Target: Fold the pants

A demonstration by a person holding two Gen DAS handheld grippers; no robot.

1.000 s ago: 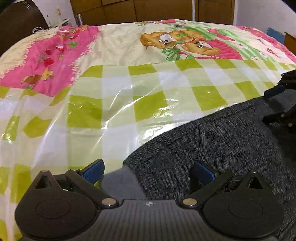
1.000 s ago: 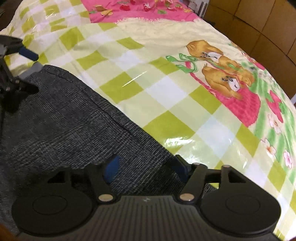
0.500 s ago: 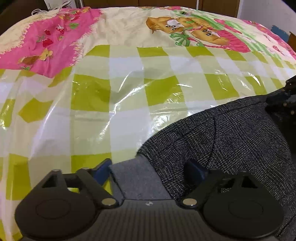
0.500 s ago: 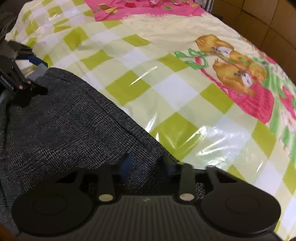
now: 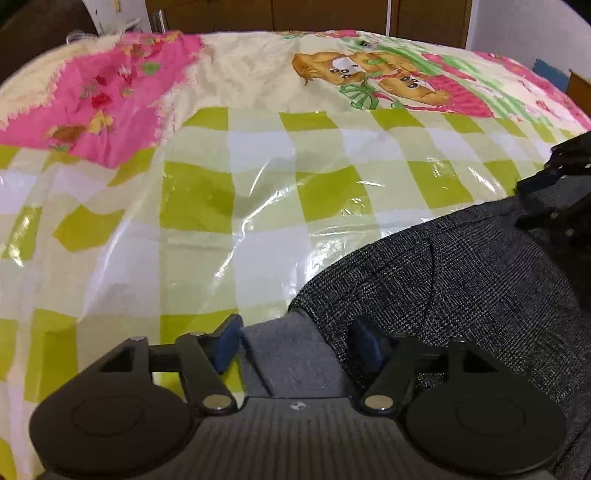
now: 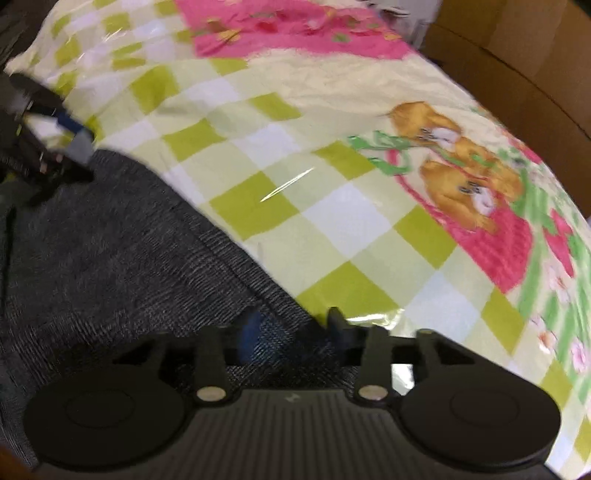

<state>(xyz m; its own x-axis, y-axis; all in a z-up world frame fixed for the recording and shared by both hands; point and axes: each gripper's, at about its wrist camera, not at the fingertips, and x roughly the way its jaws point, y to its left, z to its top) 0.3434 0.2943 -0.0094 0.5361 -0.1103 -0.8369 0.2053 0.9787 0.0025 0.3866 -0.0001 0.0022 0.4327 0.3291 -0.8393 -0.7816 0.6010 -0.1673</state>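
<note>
Dark grey checked pants (image 5: 461, 280) lie on a bed, also seen in the right wrist view (image 6: 122, 258). My left gripper (image 5: 299, 341) has its blue pads closed in on the pants' plain grey edge at one corner. My right gripper (image 6: 291, 328) is closed on the pants' edge at the other corner. The right gripper also shows at the right edge of the left wrist view (image 5: 554, 199). The left gripper shows at the left edge of the right wrist view (image 6: 51, 140).
The bed carries a green and white checked plastic sheet (image 5: 258, 192) over a pink and cream bear-print cover (image 5: 369, 74). Wooden cabinets (image 5: 332, 14) stand behind the bed. Brown cabinet fronts (image 6: 517, 59) line its far side.
Both grippers have narrowed onto the pants' edge from a wide-open stance. Both have lifted and shifted with the fabric; the right wrist view is blurred by motion.
</note>
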